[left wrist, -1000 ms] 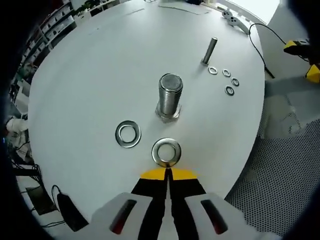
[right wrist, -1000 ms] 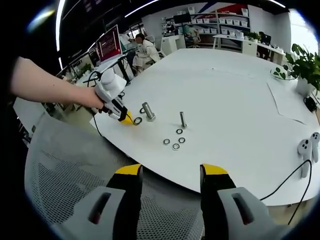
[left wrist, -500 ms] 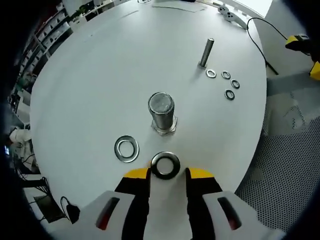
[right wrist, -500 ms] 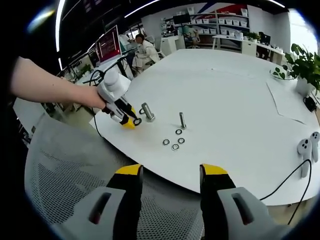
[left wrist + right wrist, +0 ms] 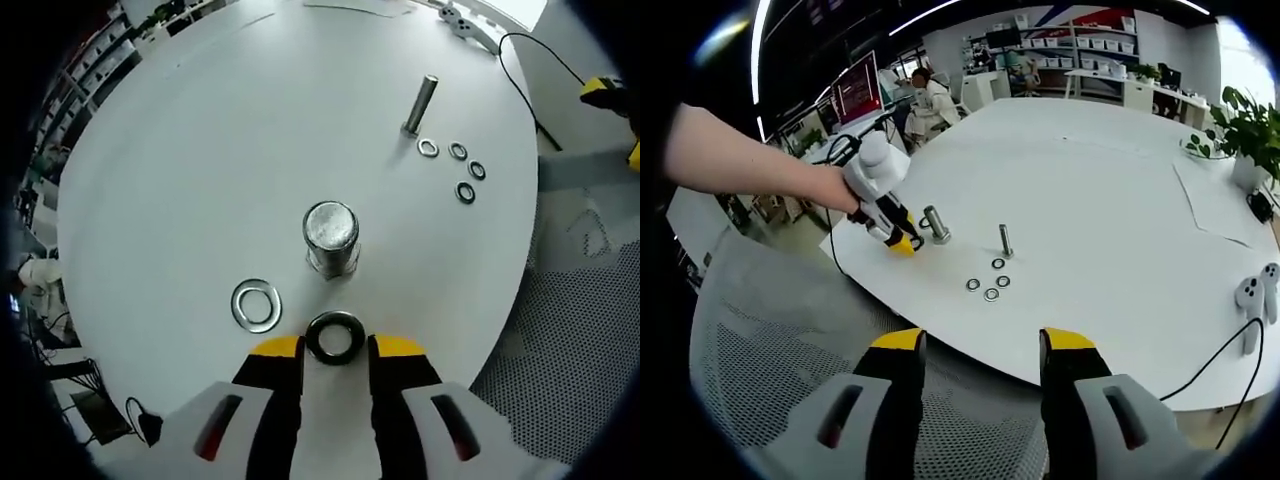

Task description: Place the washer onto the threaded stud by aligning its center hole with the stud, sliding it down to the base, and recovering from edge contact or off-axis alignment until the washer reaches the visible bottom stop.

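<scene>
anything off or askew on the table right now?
Nothing stands out. The large threaded steel stud stands upright, a spare flat steel washer lies flat beside it, and the dark-looking washer sits between the left gripper fingers.

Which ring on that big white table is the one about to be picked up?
Start at the fat threaded stud standing mid-table. Two large washers lie before it. The target washer sits between the left tongs' yellow tips and looks dark, unlike the bright spare washer beside it.
</scene>
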Tool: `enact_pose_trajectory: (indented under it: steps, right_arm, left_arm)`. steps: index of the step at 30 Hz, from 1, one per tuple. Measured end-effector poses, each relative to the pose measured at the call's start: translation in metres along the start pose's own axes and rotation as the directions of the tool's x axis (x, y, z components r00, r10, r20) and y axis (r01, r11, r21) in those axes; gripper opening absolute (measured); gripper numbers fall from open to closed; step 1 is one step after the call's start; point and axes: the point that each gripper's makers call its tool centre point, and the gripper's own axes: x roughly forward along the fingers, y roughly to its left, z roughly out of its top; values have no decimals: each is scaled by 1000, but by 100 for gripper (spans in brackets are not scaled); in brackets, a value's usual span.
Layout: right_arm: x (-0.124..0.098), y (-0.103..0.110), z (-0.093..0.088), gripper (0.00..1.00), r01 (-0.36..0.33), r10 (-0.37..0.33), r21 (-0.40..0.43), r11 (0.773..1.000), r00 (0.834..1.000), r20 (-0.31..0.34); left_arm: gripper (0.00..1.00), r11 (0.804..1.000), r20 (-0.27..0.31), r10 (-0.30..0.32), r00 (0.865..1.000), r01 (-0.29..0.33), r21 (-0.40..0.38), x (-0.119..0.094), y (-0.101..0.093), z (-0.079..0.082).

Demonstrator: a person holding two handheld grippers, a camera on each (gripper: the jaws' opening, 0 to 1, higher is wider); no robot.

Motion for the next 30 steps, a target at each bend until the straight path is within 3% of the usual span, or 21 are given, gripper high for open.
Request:
enact_pose_trajectory:
  steps: [5, 12, 25, 30]
  right_arm:
    - [0, -1, 0, 48, 2, -2, 3, 1000, 1000, 2]
    - [0, -1, 0, 48, 4, -4, 3, 1000, 1000, 4]
    - [0, -2, 1, 48, 7, -7, 4, 1000, 1000, 5]
    - [0, -2, 1, 48, 8, -8, 5, 1000, 1000, 6]
  left_arm:
    - [20, 1000, -14, 3, 1000, -3, 19, 0, -2, 0]
    - [19, 1000, 55, 10, 998, -9, -13, -1, -1, -2]
    - [19, 1000, 63, -2, 998, 3, -19, -5, -3, -7]
    - [19, 1000, 91, 0, 996, 2, -22, -11, -1, -5]
